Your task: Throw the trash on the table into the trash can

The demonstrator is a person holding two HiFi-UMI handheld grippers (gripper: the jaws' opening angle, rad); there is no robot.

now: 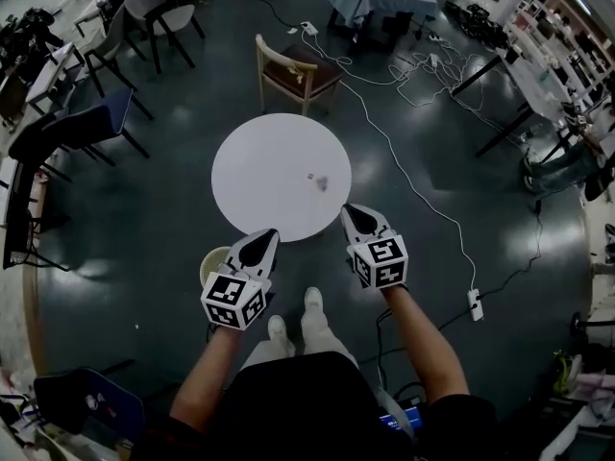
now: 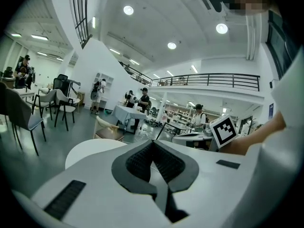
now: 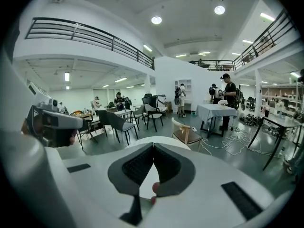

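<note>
Floor [image 1: 135,209], dark and wide, surrounds a round white surface [image 1: 259,161] that stands right in front of the person, so both arms can reach over it. A wooden chair [image 1: 293,70] sits at its far edge, out of the way. The trash can [image 1: 212,259] stands on the floor at the near left rim, just beside the left tongs [image 1: 270,234], probably so that a drop needs only a short carry. Both tongs hover at the near rim, well apart from each other. The left pair is closed with nothing between its pads, and the right tongs [image 1: 347,210] are closed and empty too. The trash [image 1: 318,180], a small crumpled scrap, lies a little right of the surface's centre, nearer the right tongs, which must open before they can take it.
</note>
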